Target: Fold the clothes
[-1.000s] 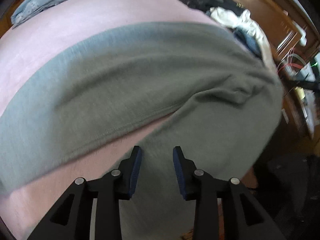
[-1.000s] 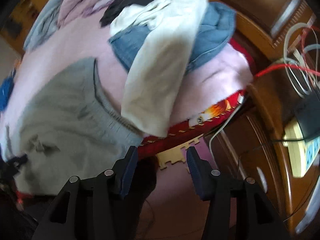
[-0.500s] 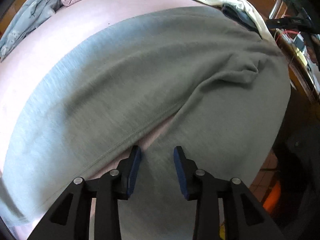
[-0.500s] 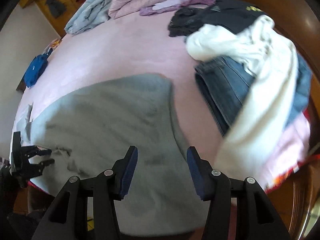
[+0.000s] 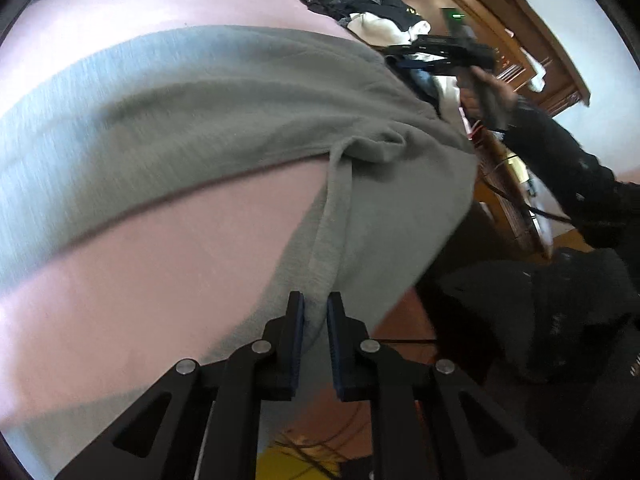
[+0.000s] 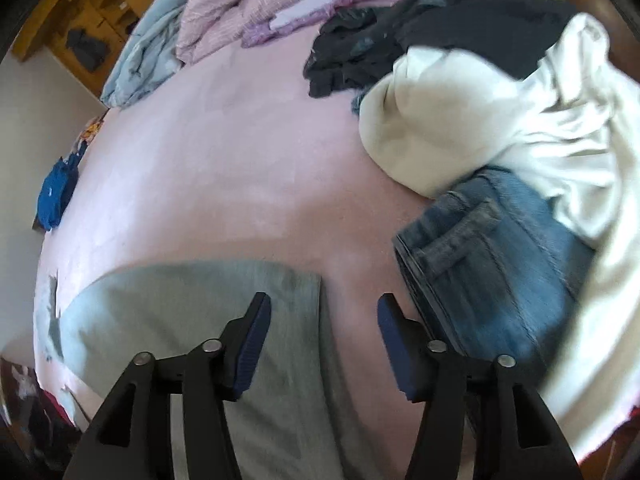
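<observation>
A grey garment [image 5: 200,112] lies spread across the pink bed sheet [image 5: 160,260], and one part of it runs down to the near edge. My left gripper [image 5: 316,316] is at that edge, its jaws closing, with a fold of the grey fabric pinched between the blue pads. In the right wrist view my right gripper [image 6: 322,320] hovers over the far corner of the grey garment [image 6: 180,300]. Its jaws are opening and nothing is pressed between them. The left wrist view also shows that right gripper [image 5: 400,58], held by a hand in a dark sleeve [image 5: 560,160].
To the right of the grey garment lie blue jeans [image 6: 492,264], a white garment [image 6: 500,132] and black clothes [image 6: 420,28]. Pink bedding [image 6: 280,0] and a light blue cloth [image 6: 148,48] are heaped at the far side. Wooden furniture [image 5: 520,40] stands beyond the bed's right edge.
My left jaws have closed onto a fold of grey fabric at the bed's edge. My right gripper swung from the bed's side over onto the garment's corner, and its jaws widened.
</observation>
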The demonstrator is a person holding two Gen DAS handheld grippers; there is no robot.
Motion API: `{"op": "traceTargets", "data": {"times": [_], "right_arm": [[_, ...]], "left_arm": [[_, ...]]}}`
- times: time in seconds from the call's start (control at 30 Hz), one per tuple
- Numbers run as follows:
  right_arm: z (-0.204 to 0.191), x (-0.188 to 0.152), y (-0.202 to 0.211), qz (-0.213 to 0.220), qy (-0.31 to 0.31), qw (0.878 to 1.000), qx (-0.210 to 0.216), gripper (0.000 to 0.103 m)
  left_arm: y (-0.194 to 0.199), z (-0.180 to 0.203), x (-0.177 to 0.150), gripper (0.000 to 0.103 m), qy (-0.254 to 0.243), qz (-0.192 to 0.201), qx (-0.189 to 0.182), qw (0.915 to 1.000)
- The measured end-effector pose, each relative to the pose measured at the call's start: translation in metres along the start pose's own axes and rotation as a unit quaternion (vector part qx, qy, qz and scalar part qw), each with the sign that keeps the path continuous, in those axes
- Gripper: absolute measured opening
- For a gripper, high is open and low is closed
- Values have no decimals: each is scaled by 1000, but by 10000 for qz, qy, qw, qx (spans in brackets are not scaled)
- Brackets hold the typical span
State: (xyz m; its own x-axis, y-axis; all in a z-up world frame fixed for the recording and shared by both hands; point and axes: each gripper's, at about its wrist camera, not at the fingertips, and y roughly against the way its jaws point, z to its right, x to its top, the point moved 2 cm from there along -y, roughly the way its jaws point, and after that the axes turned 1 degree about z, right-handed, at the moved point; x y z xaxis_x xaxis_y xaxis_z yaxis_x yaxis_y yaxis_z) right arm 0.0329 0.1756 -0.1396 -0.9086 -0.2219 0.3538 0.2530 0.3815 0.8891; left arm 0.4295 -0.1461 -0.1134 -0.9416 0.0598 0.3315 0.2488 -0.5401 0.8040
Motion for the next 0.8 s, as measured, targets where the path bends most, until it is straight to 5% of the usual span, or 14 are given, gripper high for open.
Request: {"op": "traceTargets", "data": {"times": [0.2, 0.23, 0.27, 0.3, 0.53, 0.63, 0.67, 0.8], "right_arm": [[-15, -5, -31, -262, 370, 9985, -318, 58], [-21, -7, -31, -288, 576, 9973, -356, 51], [-28, -9, -30, -316, 781, 9957, -390, 21], [-32, -11, -26, -334, 823, 9956, -299, 19], [-36, -6, 28, 391, 994, 9926, -581, 18], [-28, 0, 6, 130, 1036, 9898, -964, 23], [-26, 0, -1, 40, 1051, 9887, -1072, 33], [-25, -3, -10, 54, 984, 9870, -1269, 35]], "left_arm": [[7, -1, -7, 9, 152, 66, -93, 9998], [10, -1, -9, 9, 149, 84, -95, 9998], [13, -1, -12, 9, 146, 101, -96, 9998], [13, 1, -11, 9, 145, 100, -108, 9998], [13, 12, -16, 9, 148, 89, -215, 9996], [12, 9, -17, 9, 214, 117, -175, 9996], [13, 8, -15, 9, 246, 150, -151, 9995], [33, 7, -14, 9, 277, 420, -17, 9987]]}}
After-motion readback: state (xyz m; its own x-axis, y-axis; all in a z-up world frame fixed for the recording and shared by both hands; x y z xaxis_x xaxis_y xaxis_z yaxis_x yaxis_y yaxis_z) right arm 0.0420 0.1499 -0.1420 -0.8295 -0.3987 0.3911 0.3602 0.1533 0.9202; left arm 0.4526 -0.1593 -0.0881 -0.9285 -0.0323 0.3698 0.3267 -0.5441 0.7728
